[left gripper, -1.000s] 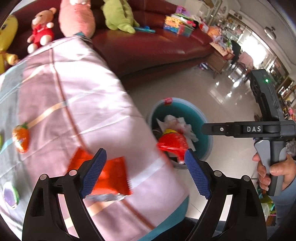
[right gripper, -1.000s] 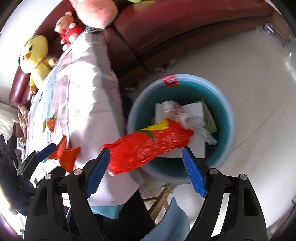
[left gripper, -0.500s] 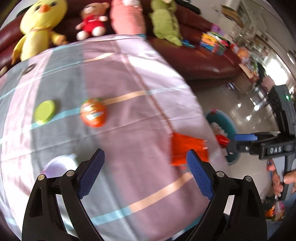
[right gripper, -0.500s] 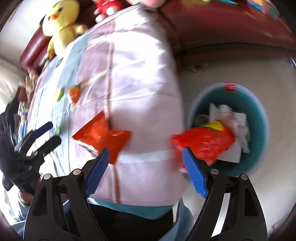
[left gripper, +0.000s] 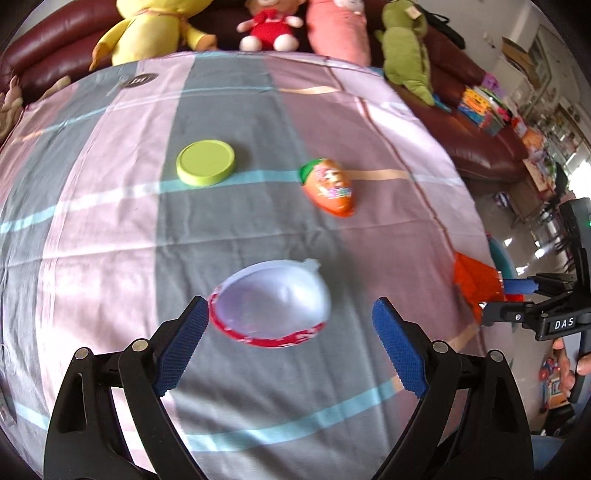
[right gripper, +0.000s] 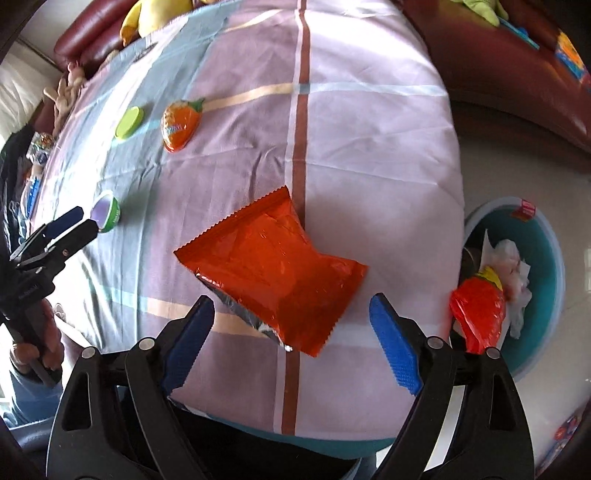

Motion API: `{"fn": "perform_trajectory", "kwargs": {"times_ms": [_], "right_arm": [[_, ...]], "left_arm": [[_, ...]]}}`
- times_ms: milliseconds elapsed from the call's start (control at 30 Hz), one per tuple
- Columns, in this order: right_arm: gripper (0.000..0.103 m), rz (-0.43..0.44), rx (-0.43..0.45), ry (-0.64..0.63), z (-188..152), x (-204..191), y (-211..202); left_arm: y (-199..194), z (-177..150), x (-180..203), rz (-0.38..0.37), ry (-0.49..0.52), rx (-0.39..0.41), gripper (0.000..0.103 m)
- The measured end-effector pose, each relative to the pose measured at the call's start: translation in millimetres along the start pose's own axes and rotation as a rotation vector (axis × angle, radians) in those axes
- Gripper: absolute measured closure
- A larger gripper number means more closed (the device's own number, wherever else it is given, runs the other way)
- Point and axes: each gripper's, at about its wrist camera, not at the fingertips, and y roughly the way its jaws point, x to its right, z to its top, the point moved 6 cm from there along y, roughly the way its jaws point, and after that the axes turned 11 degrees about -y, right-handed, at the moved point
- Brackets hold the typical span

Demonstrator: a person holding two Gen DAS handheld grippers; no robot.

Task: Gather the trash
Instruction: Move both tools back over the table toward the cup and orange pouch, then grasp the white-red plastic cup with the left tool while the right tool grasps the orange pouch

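Observation:
My left gripper (left gripper: 291, 345) is open and empty just short of a white cup with a red rim (left gripper: 273, 302) lying on its side on the striped cloth. A green lid (left gripper: 205, 161) and an orange carrot-shaped packet (left gripper: 330, 186) lie farther back. My right gripper (right gripper: 291, 338) is open and empty right above an orange foil wrapper (right gripper: 275, 271) near the table's edge; the wrapper also shows in the left wrist view (left gripper: 474, 278). The teal trash bin (right gripper: 546, 240) stands on the floor to the right, holding a red wrapper (right gripper: 480, 310) and crumpled paper.
Plush toys line the dark red sofa (left gripper: 480, 122) behind the table: a yellow duck (left gripper: 147, 33), a small bear (left gripper: 269, 26), a pink one and a green one (left gripper: 406, 48). The table's right edge drops to a glossy floor (right gripper: 517, 177).
Both grippers swung from the bin back over the table. The red wrapper left my right gripper and now lies in the bin. My left gripper moved left to the white cup.

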Motion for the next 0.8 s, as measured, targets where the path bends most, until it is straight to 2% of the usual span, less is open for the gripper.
{"fn": "perform_trajectory", "kwargs": {"times_ms": [300,433,633,700,733,767,800], "right_arm": [[0.021,-0.015,-0.044,-0.017,16.4,-2.6,25.5],[0.021,-0.014,-0.033,-0.017,20.8,-4.9,28.9],[0.021,0.038,-0.030,-0.004,16.8,-13.5,26.1],[0.027,0.029,-0.028,-0.011,13.8,-14.6,26.7],[0.034,0.014,-0.027,-0.019,12.4,-14.7,27.0],[0.044,-0.010,-0.017,-0.032,11.8,-13.9,25.2],[0.051,-0.023,-0.009,-0.042,12.0,-13.6,23.7]], "left_arm": [[14.6,0.8,-17.9,0.030,-0.020,-0.029,0.012],[23.3,1.4,-14.5,0.049,0.019,-0.041,0.012],[34.1,1.0,-2.0,0.078,0.123,-0.041,0.012],[35.5,1.3,1.7,0.068,0.140,-0.035,0.013],[35.5,1.7,2.7,0.066,0.145,-0.028,0.019],[34.7,2.2,3.8,0.075,0.151,-0.016,0.030],[33.9,2.4,4.2,0.082,0.156,-0.007,0.035]]}}
